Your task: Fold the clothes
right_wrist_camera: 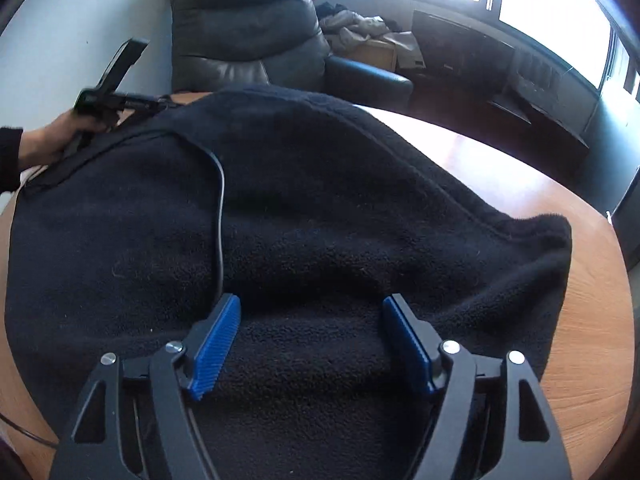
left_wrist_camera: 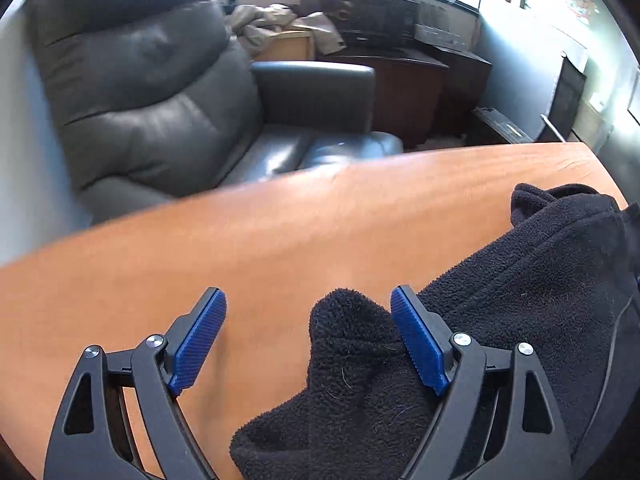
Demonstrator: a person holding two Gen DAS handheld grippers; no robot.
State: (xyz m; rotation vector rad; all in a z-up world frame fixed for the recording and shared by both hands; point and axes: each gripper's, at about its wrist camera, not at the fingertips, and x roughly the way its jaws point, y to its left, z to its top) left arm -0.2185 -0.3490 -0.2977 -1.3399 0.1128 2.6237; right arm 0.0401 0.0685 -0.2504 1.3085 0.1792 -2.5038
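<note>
We see a wooden counter point(right_wrist_camera: 592, 344) with a rounded edge, and beyond it a dark leather armchair point(left_wrist_camera: 160, 92) against the wall. Spread over most of the counter lies the task's thing, a black fleece garment point(right_wrist_camera: 320, 200), thick and napped, humped in broad soft folds rather than lying flat. We judge it light for its bulk, limp and not slippery: it should drape and sag from wherever it is lifted, so a pinch on a hem or corner ought to hold better than a pinch in the middle of a panel. A thin dark cord point(right_wrist_camera: 221, 216) runs across the fleece; whether it belongs to the garment or to the rig we cannot tell from these views. In the left wrist view a narrow end of the fleece, perhaps a sleeve or cuff point(left_wrist_camera: 352, 344), lies just inside the left claw point(left_wrist_camera: 308, 300), close against its right blue pad while the other pad stands apart over bare wood, so this claw is open and grips nothing. The right claw point(right_wrist_camera: 312, 308) is likewise spread wide above the near part of the fleece, its pads clear of the cloth between them. At the far left of the right wrist view a hand point(right_wrist_camera: 52, 140) holds the other tool at the garment's edge.
</note>
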